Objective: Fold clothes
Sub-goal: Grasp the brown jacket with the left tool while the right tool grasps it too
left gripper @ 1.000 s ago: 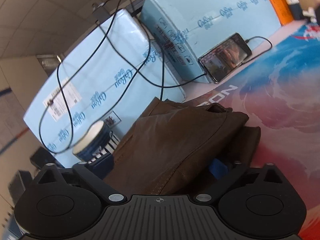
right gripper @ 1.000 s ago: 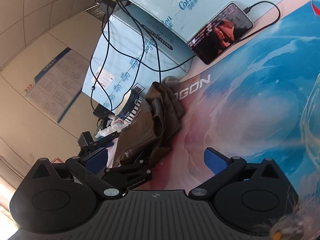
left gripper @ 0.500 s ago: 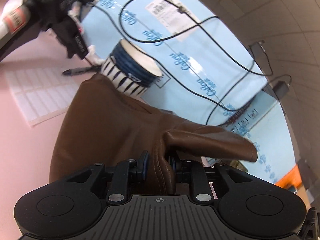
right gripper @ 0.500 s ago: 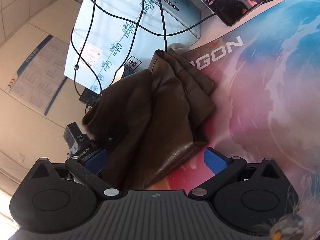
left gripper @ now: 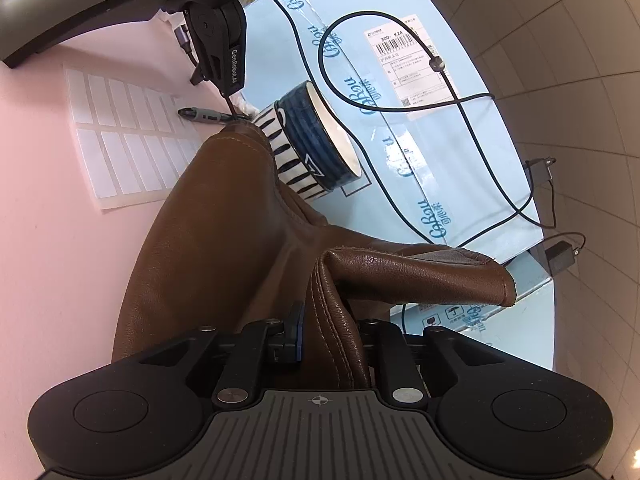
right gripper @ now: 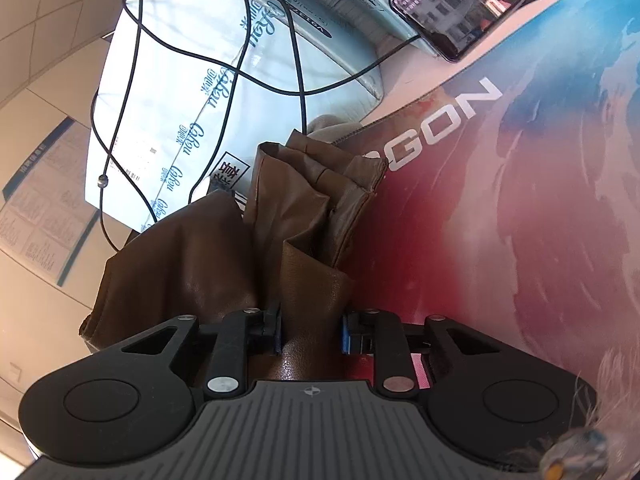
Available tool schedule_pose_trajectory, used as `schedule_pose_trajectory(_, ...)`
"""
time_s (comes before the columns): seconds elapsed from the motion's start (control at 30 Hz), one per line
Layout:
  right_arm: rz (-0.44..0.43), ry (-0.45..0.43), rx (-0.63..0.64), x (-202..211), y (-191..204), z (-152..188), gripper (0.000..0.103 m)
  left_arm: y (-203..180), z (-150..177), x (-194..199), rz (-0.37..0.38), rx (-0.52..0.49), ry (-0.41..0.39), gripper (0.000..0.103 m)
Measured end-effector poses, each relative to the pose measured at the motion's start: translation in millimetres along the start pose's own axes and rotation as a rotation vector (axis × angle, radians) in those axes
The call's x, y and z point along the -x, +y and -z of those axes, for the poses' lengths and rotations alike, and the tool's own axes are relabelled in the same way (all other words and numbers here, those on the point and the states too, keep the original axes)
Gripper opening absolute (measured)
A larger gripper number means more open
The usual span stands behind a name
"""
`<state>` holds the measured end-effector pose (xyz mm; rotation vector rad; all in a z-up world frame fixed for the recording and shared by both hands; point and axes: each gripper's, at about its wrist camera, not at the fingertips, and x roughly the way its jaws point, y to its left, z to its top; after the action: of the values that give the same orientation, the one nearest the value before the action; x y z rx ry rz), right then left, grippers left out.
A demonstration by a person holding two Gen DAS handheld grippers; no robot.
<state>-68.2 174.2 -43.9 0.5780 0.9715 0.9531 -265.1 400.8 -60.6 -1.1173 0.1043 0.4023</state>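
The brown leather garment (left gripper: 224, 240) lies bunched on the table, one part on the pink tabletop (left gripper: 44, 240) against a striped bowl (left gripper: 312, 140), the other on the printed mat (right gripper: 500, 220). The left gripper (left gripper: 328, 336), rolled on its side and pointing slightly down, is closing on a stitched seam fold between its jaws. The right gripper (right gripper: 310, 332), also angled slightly down, is closing on another thick fold of the same garment (right gripper: 300, 208). Blue boxes (left gripper: 400, 120) draped with black cables (left gripper: 472, 128) stand behind.

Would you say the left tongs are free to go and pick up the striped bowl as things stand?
Probably not: the left tongs are closing on the brown leather garment, which also lies against the striped bowl.
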Motion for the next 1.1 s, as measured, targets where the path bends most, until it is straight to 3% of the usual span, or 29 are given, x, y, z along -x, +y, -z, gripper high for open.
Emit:
schedule_pose_trajectory(0.07, -0.008, -0.018, 0.035, -1, 4, 1, 0.015, -2, 2, 1, -0.007, -0.030, -0.003, 0.015)
schedule_pose_trajectory(0.17, -0.048, -0.041, 0.105, 5, 11, 2, 0.012, -6, 4, 4, 0.023, -0.069, -0.016, 0.011)
schedule_pose_trajectory(0.4, -0.159, -0.042, 0.129, 44, 15, 2, 0.011, -50, 28, 28, 0.077, -0.366, -0.087, 0.002)
schedule_pose_trajectory(0.57, -0.205, -0.057, 0.122, 100, -9, 1, 0.011, -91, 71, 64, 0.149, -0.533, -0.146, 0.001)
schedule_pose_trajectory(0.73, -0.196, -0.165, 0.147, 163, -48, 3, 0.011, -140, 120, 52, 0.254, -0.650, -0.092, 0.000)
schedule_pose_trajectory(0.83, -0.154, -0.255, 0.100, 202, -77, -5, 0.011, -168, 143, 34, 0.328, -0.628, -0.075, 0.000)
schedule_pose_trajectory(0.97, -0.050, -0.476, 0.103, 266, -110, -13, 0.010, -185, 163, 14, 0.394, -0.503, -0.101, 0.000)
schedule_pose_trajectory(1.03, -0.003, -0.549, 0.073, 292, -127, -15, 0.010, -183, 169, 11, 0.376, -0.441, -0.135, 0.000)
schedule_pose_trajectory(1.1, 0.052, -0.599, 0.063, 310, -138, -12, 0.010, -179, 172, 16, 0.312, -0.425, -0.170, 0.000)
